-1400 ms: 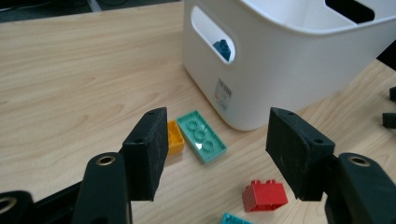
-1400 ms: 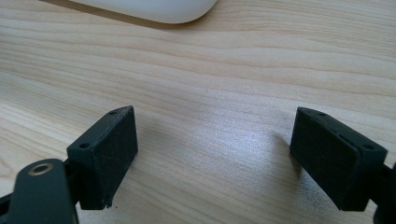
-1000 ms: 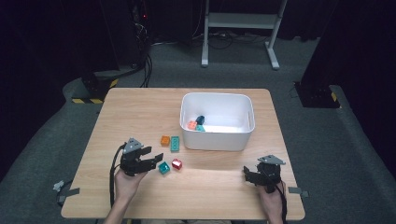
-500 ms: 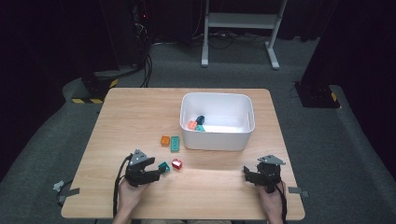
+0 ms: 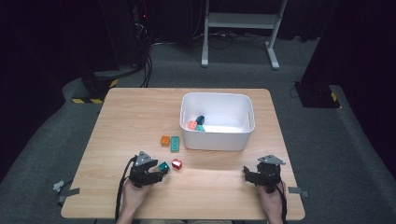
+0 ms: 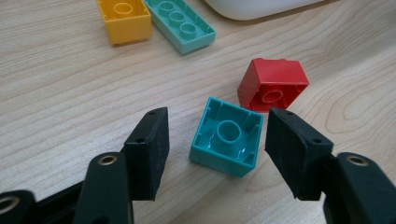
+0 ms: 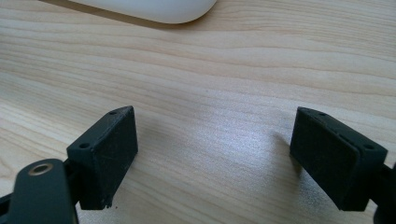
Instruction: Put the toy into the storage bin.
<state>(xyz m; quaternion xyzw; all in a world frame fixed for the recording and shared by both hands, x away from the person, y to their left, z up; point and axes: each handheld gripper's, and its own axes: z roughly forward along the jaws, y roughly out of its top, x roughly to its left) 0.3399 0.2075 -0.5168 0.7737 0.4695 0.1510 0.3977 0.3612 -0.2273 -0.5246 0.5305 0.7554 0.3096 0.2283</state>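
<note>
At the near edge of the wooden desk point(image 5: 140, 112) the person's two hands come in, each with a gripper. The left gripper point(image 5: 157, 174) sits low at the near left, and its jaws have just been closing; in the left gripper view they stand apart on either side of a teal square brick point(image 6: 227, 136), with a gap showing between each pad and the brick, so nothing is clamped yet. That brick lies on the desk with its hollow underside facing the camera, tilted a little. Just beyond it to the right, nearly touching one corner, lies a red square brick point(image 6: 273, 84), also showing its hollow underside. The right gripper point(image 5: 251, 175) rests at the near right of the desk, well apart from the bricks, its jaws wide apart over bare wood with nothing between them. Farther in, left of centre, an orange brick point(image 5: 165, 140) and a long turquoise brick point(image 5: 175, 143) lie side by side, studs up, just beside the near left corner of a white plastic bin point(image 5: 217, 139). Inside the bin a few more bricks lie against its left wall, orange, teal and a dark one.
</note>
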